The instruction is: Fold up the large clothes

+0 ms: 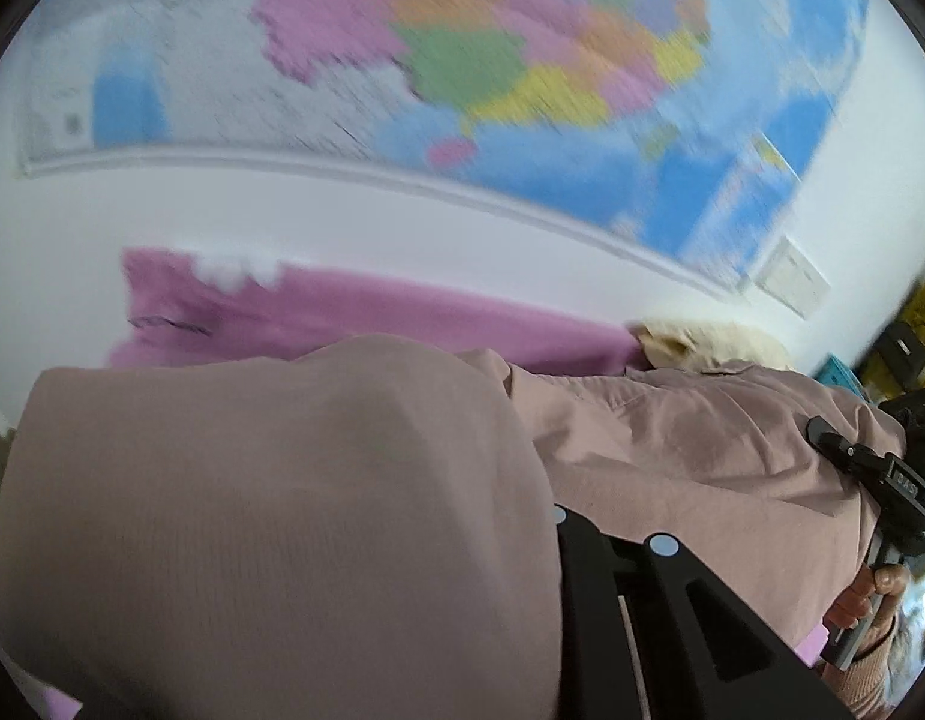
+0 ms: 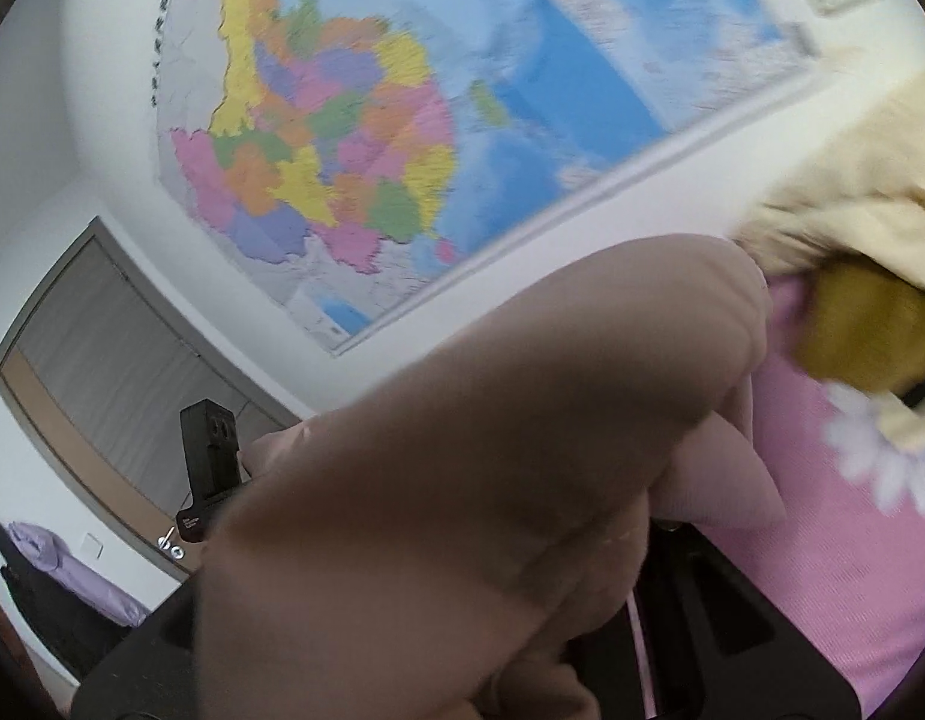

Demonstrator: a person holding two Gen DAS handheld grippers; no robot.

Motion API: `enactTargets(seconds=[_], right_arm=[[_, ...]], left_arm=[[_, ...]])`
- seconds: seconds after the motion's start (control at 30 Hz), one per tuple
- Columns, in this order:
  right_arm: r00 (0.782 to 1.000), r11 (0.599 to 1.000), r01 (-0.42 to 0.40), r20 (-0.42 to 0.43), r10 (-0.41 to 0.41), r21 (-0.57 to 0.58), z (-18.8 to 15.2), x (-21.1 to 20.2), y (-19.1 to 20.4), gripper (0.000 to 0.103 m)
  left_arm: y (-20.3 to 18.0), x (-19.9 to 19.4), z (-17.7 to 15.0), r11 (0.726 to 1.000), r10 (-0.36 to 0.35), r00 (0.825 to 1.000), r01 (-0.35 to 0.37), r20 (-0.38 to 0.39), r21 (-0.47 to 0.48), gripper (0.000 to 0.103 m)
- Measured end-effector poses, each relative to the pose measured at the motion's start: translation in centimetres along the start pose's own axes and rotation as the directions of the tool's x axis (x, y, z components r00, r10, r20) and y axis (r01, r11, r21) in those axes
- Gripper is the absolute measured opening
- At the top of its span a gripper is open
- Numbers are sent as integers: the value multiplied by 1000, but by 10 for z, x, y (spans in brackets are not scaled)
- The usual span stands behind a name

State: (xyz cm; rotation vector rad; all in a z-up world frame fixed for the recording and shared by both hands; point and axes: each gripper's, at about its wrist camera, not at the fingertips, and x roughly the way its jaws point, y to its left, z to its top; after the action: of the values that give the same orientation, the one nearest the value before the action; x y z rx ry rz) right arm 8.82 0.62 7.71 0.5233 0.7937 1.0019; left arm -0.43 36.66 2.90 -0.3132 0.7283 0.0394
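Draping over both grippers, the dusty-pink garment [image 1: 270, 510] hides their fingers, so their grip cannot be told.

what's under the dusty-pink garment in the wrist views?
The dusty-pink garment drapes over both grippers, hiding their fingertips. Pink bedding with a white flower print shows beneath and beside it, with a cream garment beyond. Anything else underneath is covered.

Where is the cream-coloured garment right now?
The cream garment fills the right wrist view's upper right, lying on the pink sheet just beyond the raised dusty-pink garment; the left wrist view shows it small, right of centre, below the wall map.
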Motion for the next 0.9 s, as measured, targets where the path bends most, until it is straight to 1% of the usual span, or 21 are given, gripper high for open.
enactTargets(seconds=[0.1,0.17,0.3,0.33,0.43,0.63,0.9], right_arm=[[999,999,-35,-14,35,-32,16,33,15,14],[998,998,-51,-23,50,-46,26,58,25,14],[995,993,-94,-49,91,-66,36,99,40,14],[994,992,-100,-55,96,-76,37,111,44,14],[991,990,-115,-79,108,-80,37,139,51,14],[985,988,-138,-116,129,-72,39,179,55,14],[978,984,-163,-143,151,-74,44,213,61,14]], left_arm=[[21,-13,21,997,81,996,-80,47,-14,11],[37,-21,32,992,121,990,-120,66,-28,11],[67,-26,48,980,190,978,-184,82,-74,11],[74,-26,52,975,216,973,-210,80,-79,11],[95,-28,58,962,262,962,-253,76,-104,11],[125,-31,65,940,326,942,-314,77,-136,11],[154,-28,80,914,387,920,-373,63,-160,11]])
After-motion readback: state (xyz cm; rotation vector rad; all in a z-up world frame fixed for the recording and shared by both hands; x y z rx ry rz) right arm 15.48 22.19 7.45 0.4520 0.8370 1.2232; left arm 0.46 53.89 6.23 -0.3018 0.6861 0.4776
